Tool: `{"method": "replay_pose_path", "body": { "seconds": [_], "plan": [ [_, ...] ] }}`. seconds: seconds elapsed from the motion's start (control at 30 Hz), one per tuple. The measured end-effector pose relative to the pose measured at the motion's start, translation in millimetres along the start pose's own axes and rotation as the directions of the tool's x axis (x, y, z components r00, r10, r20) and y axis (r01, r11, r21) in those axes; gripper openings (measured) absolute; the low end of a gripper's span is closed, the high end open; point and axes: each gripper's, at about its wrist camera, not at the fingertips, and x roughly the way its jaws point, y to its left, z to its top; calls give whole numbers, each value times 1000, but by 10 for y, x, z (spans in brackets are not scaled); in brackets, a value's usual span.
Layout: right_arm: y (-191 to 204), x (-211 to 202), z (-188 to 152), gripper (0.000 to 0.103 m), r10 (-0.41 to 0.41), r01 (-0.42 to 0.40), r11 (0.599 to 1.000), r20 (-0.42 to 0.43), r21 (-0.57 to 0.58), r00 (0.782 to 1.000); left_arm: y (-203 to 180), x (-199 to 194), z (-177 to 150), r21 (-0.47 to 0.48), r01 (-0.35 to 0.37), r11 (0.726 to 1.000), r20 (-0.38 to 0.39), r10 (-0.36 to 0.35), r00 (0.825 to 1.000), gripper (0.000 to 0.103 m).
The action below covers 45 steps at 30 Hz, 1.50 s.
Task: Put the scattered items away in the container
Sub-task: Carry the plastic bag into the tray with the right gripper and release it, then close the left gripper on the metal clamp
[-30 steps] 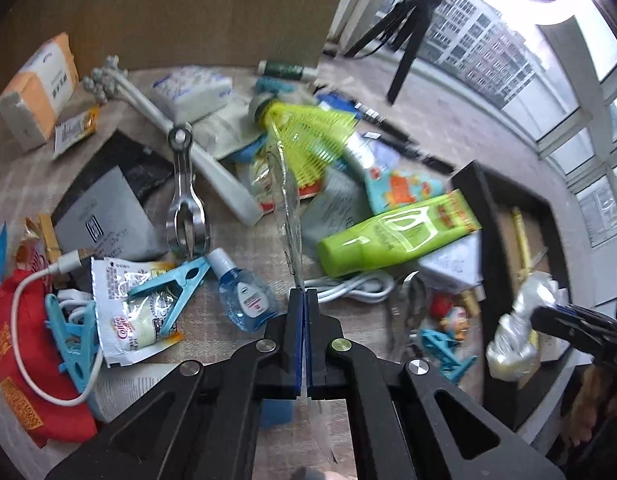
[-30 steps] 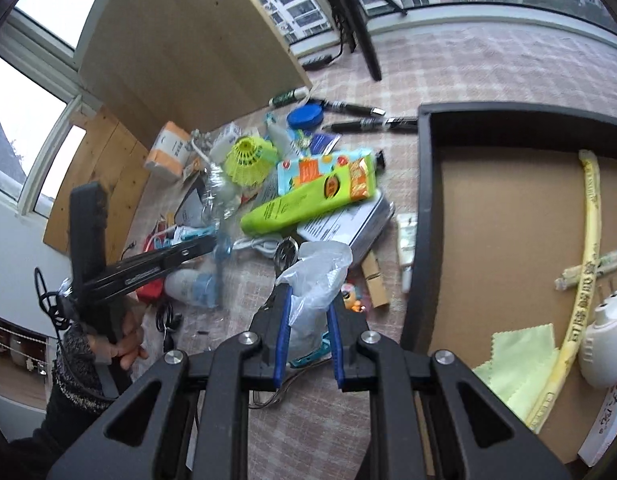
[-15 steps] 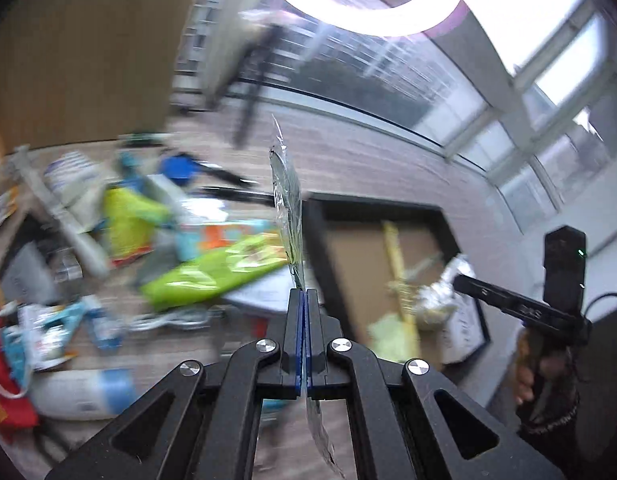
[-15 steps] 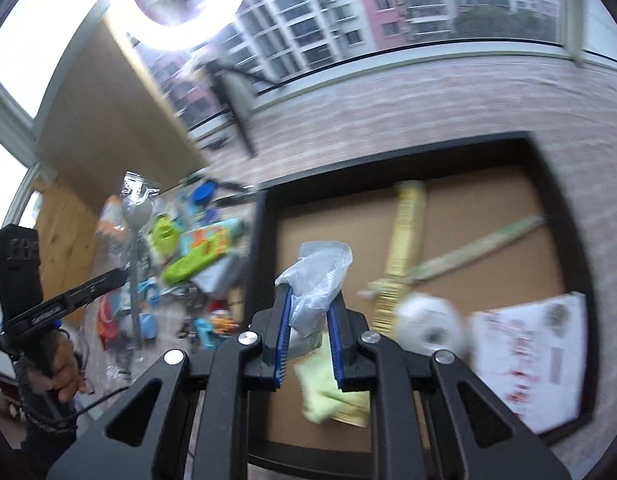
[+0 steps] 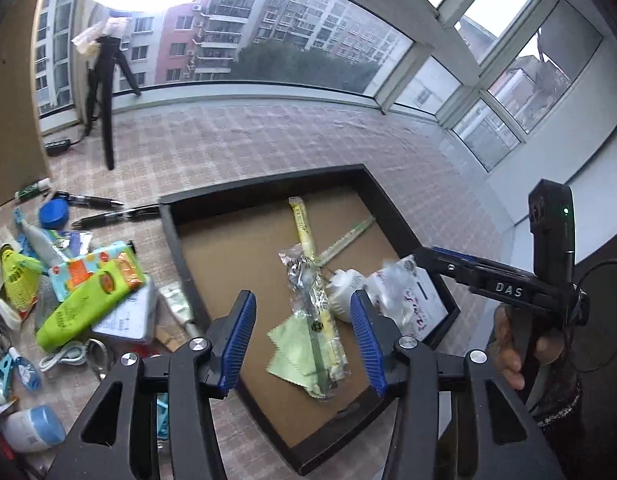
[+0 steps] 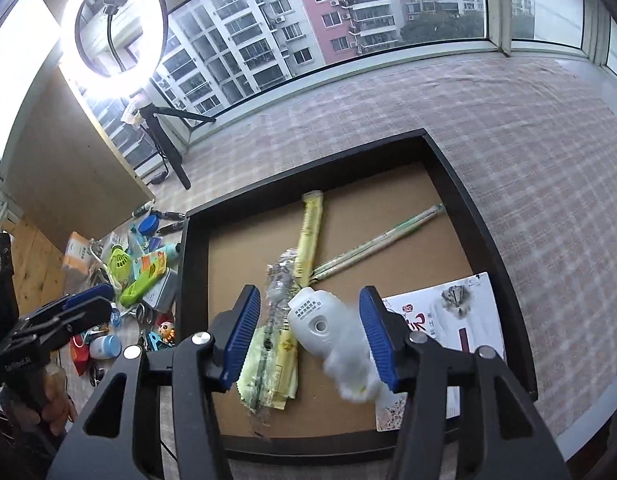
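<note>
Both grippers hang over the black tray (image 5: 176,240), the container of the task, at the point of release. The left gripper (image 5: 304,338) has just been opening; its blue pads (image 5: 240,336) stand apart with nothing between them, and the clear cellophane packet (image 5: 308,300) lies free on the tray floor across the yellow sachet stick (image 5: 302,228). The right gripper (image 6: 314,334) has likewise just been opening. The crumpled clear plastic bag (image 6: 348,368) appears blurred between its spread pads, seemingly touching neither and dropping loose, though the blur leaves this uncertain.

Tray contents: the yellow stick, a pair of wrapped chopsticks (image 6: 380,240), a pale green cloth (image 5: 292,354), a white plug-in device (image 6: 316,324), a printed white card (image 6: 460,320) and the two new arrivals. Holding both grippers above the tray's middle lets light, flimsy wrappers fall inside the rim.

Left of the tray, much clutter waits on the checked cloth (image 5: 268,140): a green tube (image 5: 88,308), pens (image 5: 112,216), a yellow shuttlecock (image 5: 14,276).
</note>
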Motion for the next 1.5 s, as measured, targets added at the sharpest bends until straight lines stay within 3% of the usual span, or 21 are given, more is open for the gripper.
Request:
{"method": "replay_pose_path", "body": {
  "seconds": [0.3,0.53,0.63,0.7,0.77,0.93,1.2,1.37,1.5],
  "plan": [
    [394,67,-102,51,78,-80,988,-15,-129,997,808,-506,-322,-67,-165,984,22,166,986,46],
    [1005,267,-286,51,168,-192,952,-117,-237,979,1372,-865,-840,-152,-270,951,-1,273,962,46],
    [1306,373,-419,50,203,-245,932,-175,-266,963,1476,-826,-1078,-172,-257,951,-42,253,967,46],
    [1518,492,-525,48,210,-268,920,-220,-286,953,1490,-706,-1229,-167,-239,957,-81,228,970,40],
    [1713,648,-630,41,205,-286,907,-267,-309,942,1454,-561,-1324,-143,-224,964,-119,208,971,32],
    [1990,1094,-855,36,172,-300,902,-381,-309,908,1310,-180,-1470,-81,-172,982,-203,153,967,31],
    [2050,1406,-960,33,112,-249,922,-411,-296,905,1216,90,-1469,-14,-158,987,-259,149,954,31],
    [2072,1484,-952,33,106,-245,926,-425,-288,899,1202,192,-1469,3,-152,988,-286,146,947,24],
    [2077,1528,-963,19,108,-245,929,-429,-278,897,1221,236,-1494,6,-154,988,-292,150,945,21]
  ]
}}
